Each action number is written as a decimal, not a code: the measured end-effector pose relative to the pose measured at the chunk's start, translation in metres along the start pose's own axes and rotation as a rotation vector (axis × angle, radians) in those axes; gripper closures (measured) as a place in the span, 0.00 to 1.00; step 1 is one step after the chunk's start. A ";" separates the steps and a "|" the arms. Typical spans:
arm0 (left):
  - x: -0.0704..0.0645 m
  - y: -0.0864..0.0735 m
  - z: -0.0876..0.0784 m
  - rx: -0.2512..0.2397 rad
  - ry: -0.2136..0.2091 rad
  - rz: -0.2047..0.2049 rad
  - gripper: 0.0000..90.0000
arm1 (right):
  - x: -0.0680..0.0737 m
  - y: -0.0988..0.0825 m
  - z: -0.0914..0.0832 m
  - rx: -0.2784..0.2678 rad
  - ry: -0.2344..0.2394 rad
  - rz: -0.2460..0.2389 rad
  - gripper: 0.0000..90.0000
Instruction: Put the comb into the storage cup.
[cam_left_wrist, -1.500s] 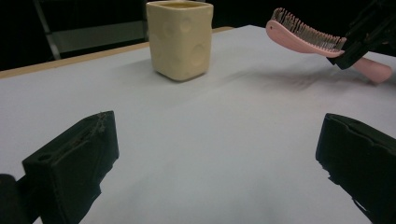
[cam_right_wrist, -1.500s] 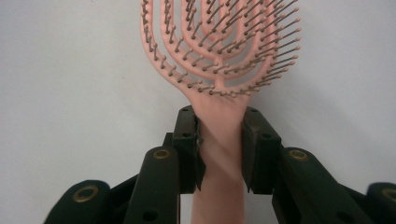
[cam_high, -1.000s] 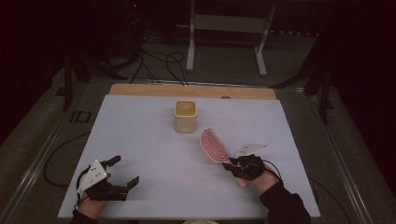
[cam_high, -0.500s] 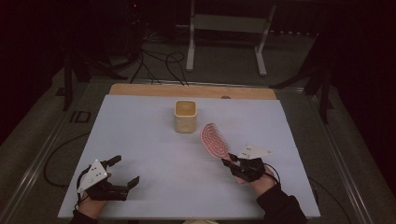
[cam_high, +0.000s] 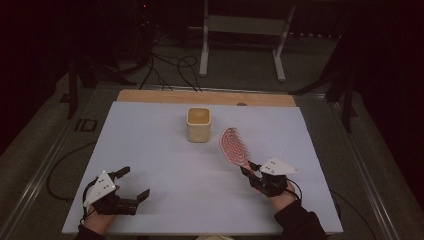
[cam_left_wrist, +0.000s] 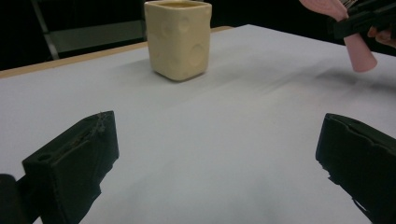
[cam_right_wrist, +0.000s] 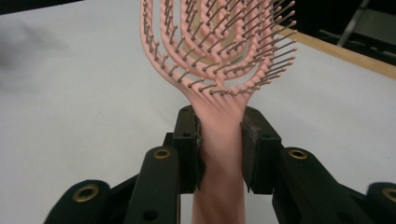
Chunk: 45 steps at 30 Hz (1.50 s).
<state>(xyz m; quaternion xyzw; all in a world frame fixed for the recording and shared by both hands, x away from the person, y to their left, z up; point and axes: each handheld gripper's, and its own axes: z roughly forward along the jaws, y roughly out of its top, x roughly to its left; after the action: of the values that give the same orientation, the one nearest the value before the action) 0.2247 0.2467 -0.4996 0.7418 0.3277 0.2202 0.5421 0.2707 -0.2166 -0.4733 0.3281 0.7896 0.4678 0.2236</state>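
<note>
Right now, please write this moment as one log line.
right tool: shut on hairbrush handle | left tool: open, nothing between | cup: upright on table

left hand-held gripper (cam_high: 131, 183): jaws wide apart | right hand-held gripper (cam_high: 248, 168): clamped, raised

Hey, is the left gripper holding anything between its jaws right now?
No, the left gripper has its jaws spread wide with only bare white table between them, short of the cream cup.

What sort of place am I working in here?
Probably a lab or recording workspace, not a home: a white-covered table in a dark room, loose cables on the floor, and a metal stand behind it.
</note>
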 end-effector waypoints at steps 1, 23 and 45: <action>0.000 0.000 0.000 0.001 -0.001 0.000 0.00 | 0.001 -0.001 -0.001 -0.011 -0.021 -0.009 0.78; -0.010 0.016 0.008 0.051 -0.012 -0.004 0.00 | 0.005 -0.003 -0.004 -0.044 -0.054 0.004 0.78; -0.008 0.074 0.024 0.144 -0.081 -0.036 0.00 | 0.004 0.000 -0.008 -0.058 -0.054 0.003 0.78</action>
<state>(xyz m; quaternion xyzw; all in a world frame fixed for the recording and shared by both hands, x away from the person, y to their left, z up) 0.2536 0.2104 -0.4369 0.7813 0.3337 0.1560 0.5039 0.2634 -0.2182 -0.4696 0.3352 0.7689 0.4818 0.2535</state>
